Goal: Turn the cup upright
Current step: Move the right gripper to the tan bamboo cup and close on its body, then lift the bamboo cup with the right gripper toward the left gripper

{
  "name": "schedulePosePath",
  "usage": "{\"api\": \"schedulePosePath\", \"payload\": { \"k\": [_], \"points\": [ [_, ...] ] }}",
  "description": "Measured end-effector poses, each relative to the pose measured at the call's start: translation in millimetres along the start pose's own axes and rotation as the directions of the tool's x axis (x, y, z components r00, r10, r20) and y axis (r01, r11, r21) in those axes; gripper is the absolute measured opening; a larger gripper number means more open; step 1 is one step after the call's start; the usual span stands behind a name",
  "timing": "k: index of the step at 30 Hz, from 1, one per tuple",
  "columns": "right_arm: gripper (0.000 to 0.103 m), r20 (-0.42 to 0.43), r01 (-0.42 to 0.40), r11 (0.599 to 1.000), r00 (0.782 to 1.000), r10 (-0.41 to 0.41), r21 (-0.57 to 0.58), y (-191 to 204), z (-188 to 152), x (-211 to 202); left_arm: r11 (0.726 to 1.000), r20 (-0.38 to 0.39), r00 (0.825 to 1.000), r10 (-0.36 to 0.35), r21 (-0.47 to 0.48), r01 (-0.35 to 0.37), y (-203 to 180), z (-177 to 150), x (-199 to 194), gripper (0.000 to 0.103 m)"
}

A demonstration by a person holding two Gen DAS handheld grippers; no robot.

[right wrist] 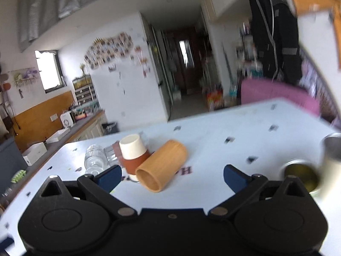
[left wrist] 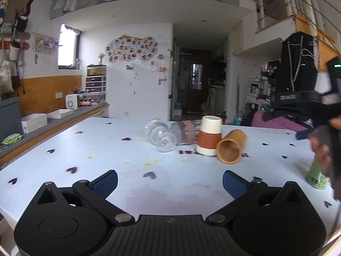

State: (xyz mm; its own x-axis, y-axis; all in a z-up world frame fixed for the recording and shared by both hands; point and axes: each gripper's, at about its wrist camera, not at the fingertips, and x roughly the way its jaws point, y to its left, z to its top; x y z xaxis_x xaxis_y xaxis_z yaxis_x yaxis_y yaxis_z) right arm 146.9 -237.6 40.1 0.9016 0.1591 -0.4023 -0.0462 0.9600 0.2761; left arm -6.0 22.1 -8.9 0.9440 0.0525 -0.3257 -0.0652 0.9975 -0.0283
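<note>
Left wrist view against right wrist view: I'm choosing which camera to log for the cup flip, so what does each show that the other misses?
Only the left wrist view shows the green printed can at the table's right edge, plus the other claw and the hand holding it.

Only the right wrist view shows the blurred silver metal cup and the open can top beside it.

Both show the tan wooden cup on its side, the inverted cream-and-brown cup, the toppled clear glasses, and an open claw.

Wooden cup (left wrist: 231,146) — on its side
</note>
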Motion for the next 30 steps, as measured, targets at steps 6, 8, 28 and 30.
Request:
{"api": "schedulePosePath", "payload": {
  "k": [6, 8, 28, 30],
  "points": [
    [0.090, -0.206, 0.019, 0.975, 0.978, 0.028, 0.222, 15.0, 6.5, 91.0, 0.999, -0.004, 0.999, 0.044, -0.026, -0.044, 23.6, -2.2, 0.9, 0.103],
    [0.086, -0.251, 0.034, 0.950, 0.967, 0.047, 0.309, 15.4, 3.7, 116.3, 0.998, -0.008, 0.998, 0.057, -0.029, -0.058, 29.8, -2.9, 0.9, 0.103],
    [0.073, -0.369, 0.156, 0.844, 0.928, 0.053, 0.514, 7.5, -21.8, 184.4, 0.994, -0.037, 0.995, 0.089, -0.063, -0.091, 54.4, -8.4, 5.0, 0.103],
    [0.073, -0.384, 0.130, 0.855, 0.919, 0.086, 0.502, 5.1, -26.7, 171.2, 0.995, -0.041, 0.996, 0.078, -0.062, -0.080, 51.2, -8.5, 6.1, 0.103]
  ]
}}
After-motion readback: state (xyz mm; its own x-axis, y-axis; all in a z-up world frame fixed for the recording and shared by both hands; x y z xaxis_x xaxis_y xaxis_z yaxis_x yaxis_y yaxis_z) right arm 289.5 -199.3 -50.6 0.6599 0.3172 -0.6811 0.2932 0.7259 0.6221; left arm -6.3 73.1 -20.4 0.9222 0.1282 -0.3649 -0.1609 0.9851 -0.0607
